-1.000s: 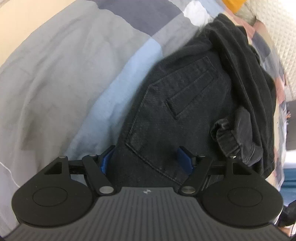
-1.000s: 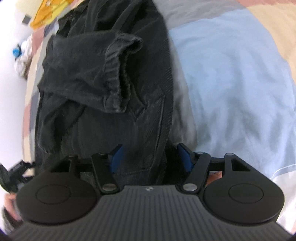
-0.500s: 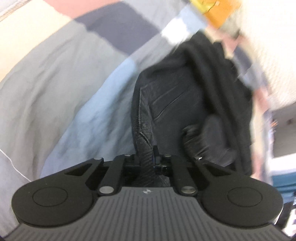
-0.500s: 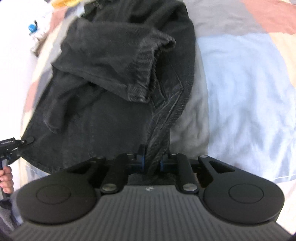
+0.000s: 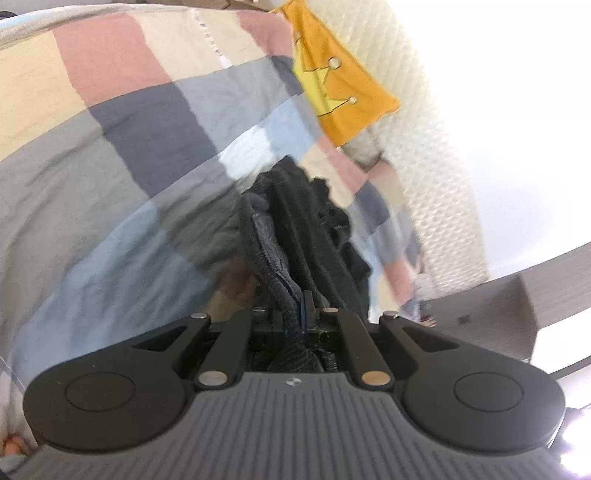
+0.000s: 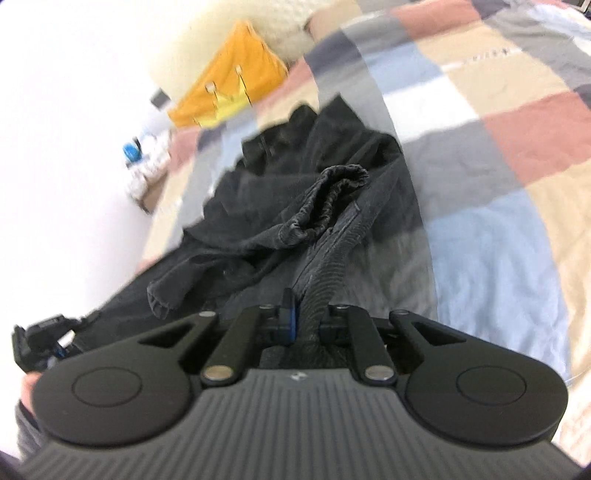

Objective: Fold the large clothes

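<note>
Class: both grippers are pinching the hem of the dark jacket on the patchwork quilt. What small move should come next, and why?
Probably carry the hem forward over the body. The left gripper and right gripper are both shut on the black jacket, whose edge is raised off the quilt.

Bright daylight, blown-out white glare beyond the tool in both views; motion blur smears the patchwork checked bedspread; fisheye bends edges.

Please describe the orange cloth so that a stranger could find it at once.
Look at the checked bedspread and follow it to its far end, beyond the black jacket. The orange cloth lies there beside a fluffy white pillow. Only it is bright orange, with a yellow crown pattern.
</note>
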